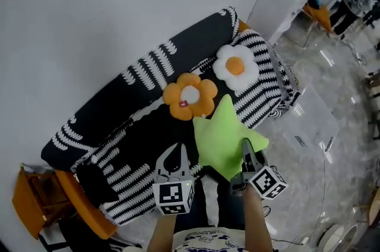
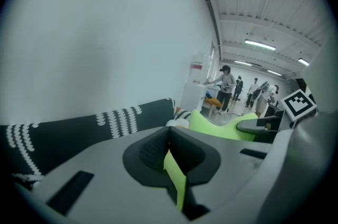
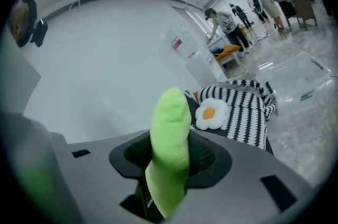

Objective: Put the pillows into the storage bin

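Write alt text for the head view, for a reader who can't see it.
Seen from above, the left gripper and right gripper each clamp their jaws on a green star-shaped pillow, holding it over a black-and-white patterned sofa. An orange flower pillow and a white flower pillow with an orange centre lie on the sofa beyond it.

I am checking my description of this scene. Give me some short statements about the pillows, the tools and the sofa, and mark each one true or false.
1. The left tool and the right tool both grip the green star pillow. True.
2. The orange flower pillow lies inside the clear storage bin. False: it lies on the sofa, near the white flower pillow.
3. The white flower pillow has an orange centre. True.
4. The sofa is plain red. False: it is black with white stripes.
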{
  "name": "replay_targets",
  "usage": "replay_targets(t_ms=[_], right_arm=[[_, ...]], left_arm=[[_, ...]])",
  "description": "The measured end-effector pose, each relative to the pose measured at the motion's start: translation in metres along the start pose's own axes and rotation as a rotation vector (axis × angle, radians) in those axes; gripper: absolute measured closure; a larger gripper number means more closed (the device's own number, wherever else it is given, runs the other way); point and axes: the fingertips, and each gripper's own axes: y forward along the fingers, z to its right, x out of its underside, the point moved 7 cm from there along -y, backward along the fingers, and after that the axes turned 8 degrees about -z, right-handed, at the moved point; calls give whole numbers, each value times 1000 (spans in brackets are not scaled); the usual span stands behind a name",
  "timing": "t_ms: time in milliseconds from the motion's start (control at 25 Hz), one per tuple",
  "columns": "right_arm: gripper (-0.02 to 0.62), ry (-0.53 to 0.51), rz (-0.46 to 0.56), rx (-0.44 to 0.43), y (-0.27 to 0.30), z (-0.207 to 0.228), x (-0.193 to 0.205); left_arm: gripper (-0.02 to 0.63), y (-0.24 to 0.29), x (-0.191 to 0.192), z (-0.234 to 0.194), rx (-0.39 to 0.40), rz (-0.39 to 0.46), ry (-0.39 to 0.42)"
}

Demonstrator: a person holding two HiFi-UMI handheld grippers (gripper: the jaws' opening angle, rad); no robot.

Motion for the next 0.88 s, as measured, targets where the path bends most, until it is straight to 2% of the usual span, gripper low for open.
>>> replay_targets(t_ms=[200,400,680,880], right_arm=[[411,92,143,102,-60,56,-55],[411,152,240,176,-121,127,-114],[411,151,282,251,-195,231,-199],[411,155,317,292,-227,292,-253]], left_arm=[[592,17,-25,75,103,6,82],[592,38,-39,170,173,15,131],[592,76,-57,318,225,45,159],[592,104,-65,407,269,53,175]])
